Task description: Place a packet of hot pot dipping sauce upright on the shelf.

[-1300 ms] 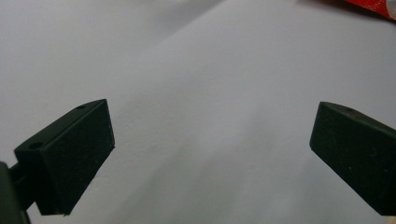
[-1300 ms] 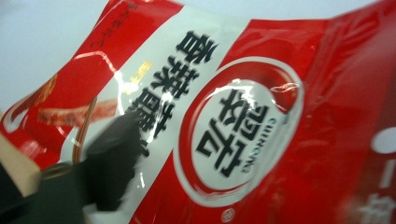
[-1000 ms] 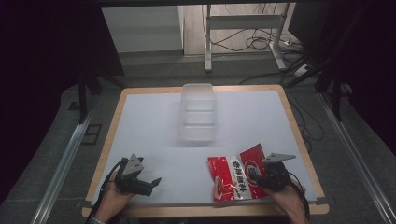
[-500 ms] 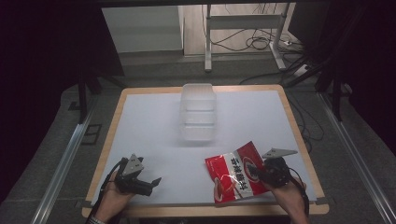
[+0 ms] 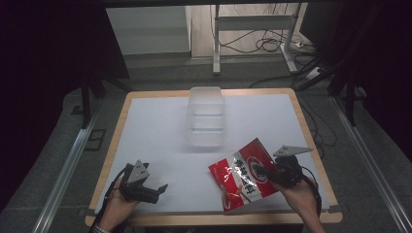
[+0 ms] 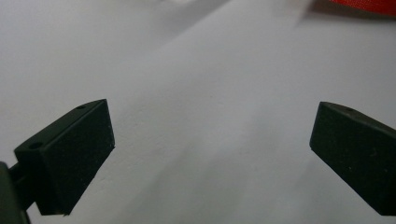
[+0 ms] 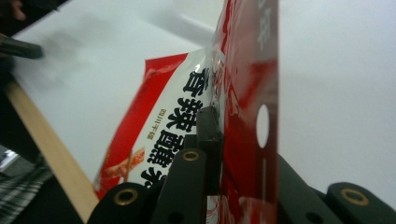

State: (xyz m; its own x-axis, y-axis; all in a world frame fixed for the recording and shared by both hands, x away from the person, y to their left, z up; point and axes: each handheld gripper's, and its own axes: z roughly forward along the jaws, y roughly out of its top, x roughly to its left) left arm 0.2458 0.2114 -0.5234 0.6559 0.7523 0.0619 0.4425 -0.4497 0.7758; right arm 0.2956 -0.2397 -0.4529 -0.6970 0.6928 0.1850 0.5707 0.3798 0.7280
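Two grippers low over white table (image 5: 160, 131). Right gripper (image 5: 265, 172) clamped on red-white snack packet (image 5: 243, 177), jaws pinching its edge near hang hole; packet lifted, tilted, at table's near right. Left gripper (image 5: 154, 190) near-left, jaws wide apart, nothing btwn. Clear plastic container (image 5: 207, 116) at centre, far side, well apart from both.

Red-and-white printed sachet (image 5: 244, 177), tilted, near the table's front right edge.
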